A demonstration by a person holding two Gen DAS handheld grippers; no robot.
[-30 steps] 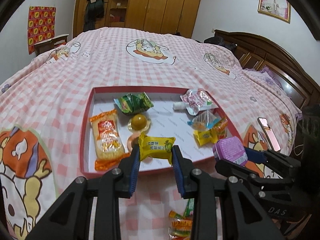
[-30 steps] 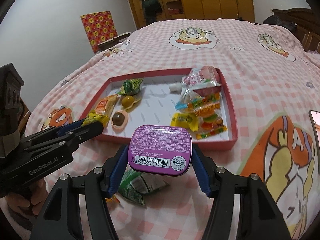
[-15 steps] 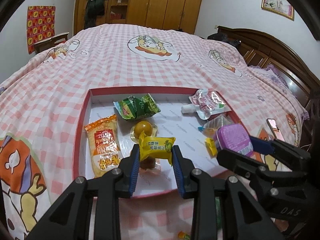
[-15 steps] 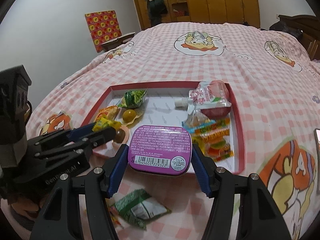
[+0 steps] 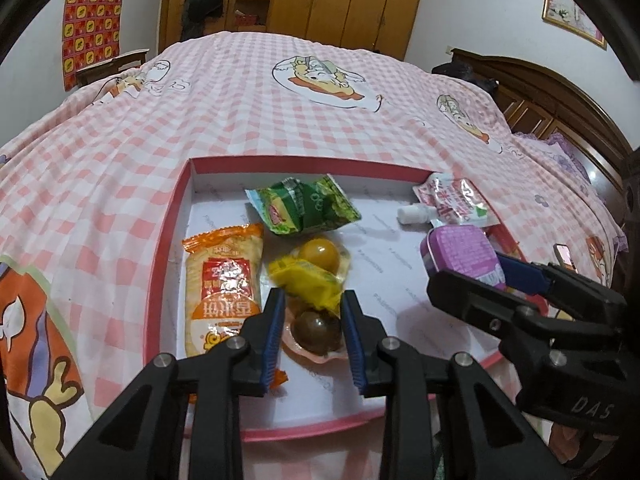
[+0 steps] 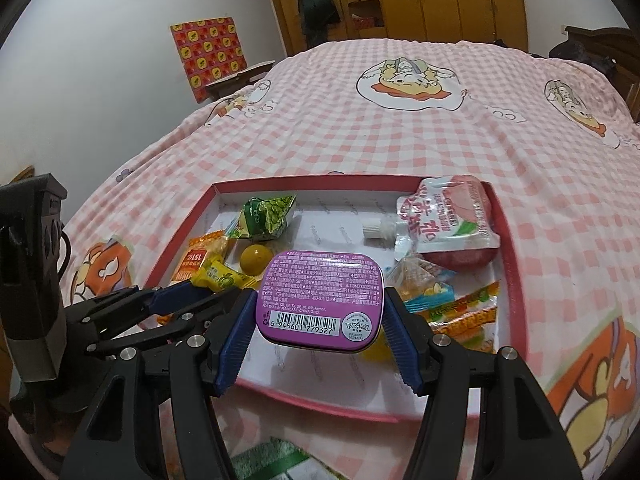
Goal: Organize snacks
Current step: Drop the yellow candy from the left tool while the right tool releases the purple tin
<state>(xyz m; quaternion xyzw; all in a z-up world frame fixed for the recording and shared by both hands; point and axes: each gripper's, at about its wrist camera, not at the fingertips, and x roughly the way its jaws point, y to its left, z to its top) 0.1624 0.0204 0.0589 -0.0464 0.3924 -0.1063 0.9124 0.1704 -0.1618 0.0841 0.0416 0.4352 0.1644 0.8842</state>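
Left hand-held gripper pinched narrow on yellow candy packet, hanging over brown jelly cup in red tray. Right hand-held gripper clamped on purple tin, above tray's near edge. Farther in: green packet, pink pouch, on checked bed.

tray on bed | snacks inside (pouch far right)
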